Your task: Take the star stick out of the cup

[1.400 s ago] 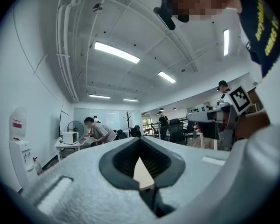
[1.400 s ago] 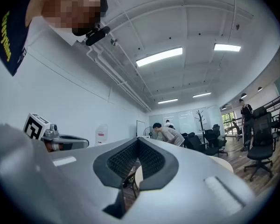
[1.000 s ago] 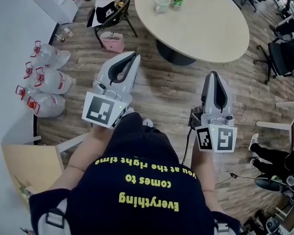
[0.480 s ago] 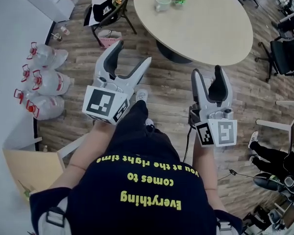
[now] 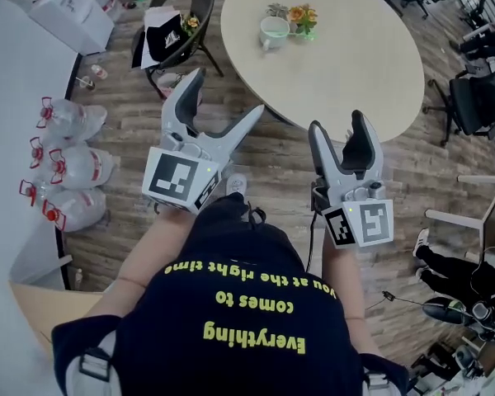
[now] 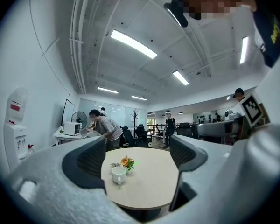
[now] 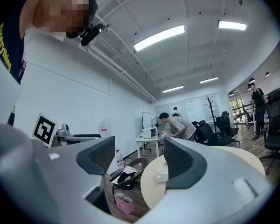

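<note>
A white cup [image 5: 273, 32] stands on the far part of the round beige table [image 5: 346, 64], with a small orange and green decoration [image 5: 302, 15] right beside it. I cannot make out the star stick on its own. My left gripper [image 5: 224, 101] hovers over the floor short of the table's near edge, and its jaws are opening with nothing between them. My right gripper [image 5: 337, 129] is held beside it, its jaws also opening and empty. The left gripper view frames the cup [image 6: 118, 174] between the spread jaws, far off. The cup [image 7: 162, 173] also shows in the right gripper view.
A dark chair [image 5: 175, 19] with a black bag stands left of the table. Several large water bottles [image 5: 66, 159] lie by the left wall, with white boxes [image 5: 62, 7] beyond them. Black office chairs [image 5: 478, 97] are at the right. A person [image 6: 105, 126] bends over a desk far behind the table.
Both grippers went from shut to wide apart. Both have moved forward, closer to the table's near edge, and the table with its cup has come nearer in the head view.
</note>
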Demonstrator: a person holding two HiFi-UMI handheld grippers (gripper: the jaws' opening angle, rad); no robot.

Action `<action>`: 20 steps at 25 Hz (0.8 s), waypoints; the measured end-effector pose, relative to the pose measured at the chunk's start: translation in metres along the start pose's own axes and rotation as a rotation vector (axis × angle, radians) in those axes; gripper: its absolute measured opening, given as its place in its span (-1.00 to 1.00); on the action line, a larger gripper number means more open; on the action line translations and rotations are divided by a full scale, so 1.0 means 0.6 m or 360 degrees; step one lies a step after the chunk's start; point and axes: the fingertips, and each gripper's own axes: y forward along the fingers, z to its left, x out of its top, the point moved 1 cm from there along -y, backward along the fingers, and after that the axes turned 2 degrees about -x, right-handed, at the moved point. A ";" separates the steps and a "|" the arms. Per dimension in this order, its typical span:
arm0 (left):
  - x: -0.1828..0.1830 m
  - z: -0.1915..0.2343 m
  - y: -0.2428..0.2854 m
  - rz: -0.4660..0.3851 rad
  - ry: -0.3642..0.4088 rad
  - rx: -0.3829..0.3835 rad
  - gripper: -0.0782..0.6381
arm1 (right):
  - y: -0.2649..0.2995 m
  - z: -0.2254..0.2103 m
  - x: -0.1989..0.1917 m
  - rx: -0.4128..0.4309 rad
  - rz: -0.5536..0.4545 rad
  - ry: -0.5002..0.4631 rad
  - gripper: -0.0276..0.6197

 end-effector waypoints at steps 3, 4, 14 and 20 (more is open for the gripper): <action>-0.006 0.035 0.030 0.0025 -0.0018 -0.0020 0.46 | 0.039 -0.001 -0.002 0.0002 0.0001 0.0003 0.12; -0.008 0.043 0.039 0.0031 -0.0023 -0.0027 0.48 | 0.048 -0.005 -0.005 -0.0005 0.0003 0.0007 0.13; -0.038 0.109 0.104 0.0077 -0.0055 0.0029 0.49 | 0.115 -0.072 -0.033 -0.0053 0.0073 0.0061 0.15; -0.056 0.121 0.174 0.0131 -0.0067 0.0023 0.49 | 0.184 -0.121 -0.052 0.0084 0.0129 0.0149 0.14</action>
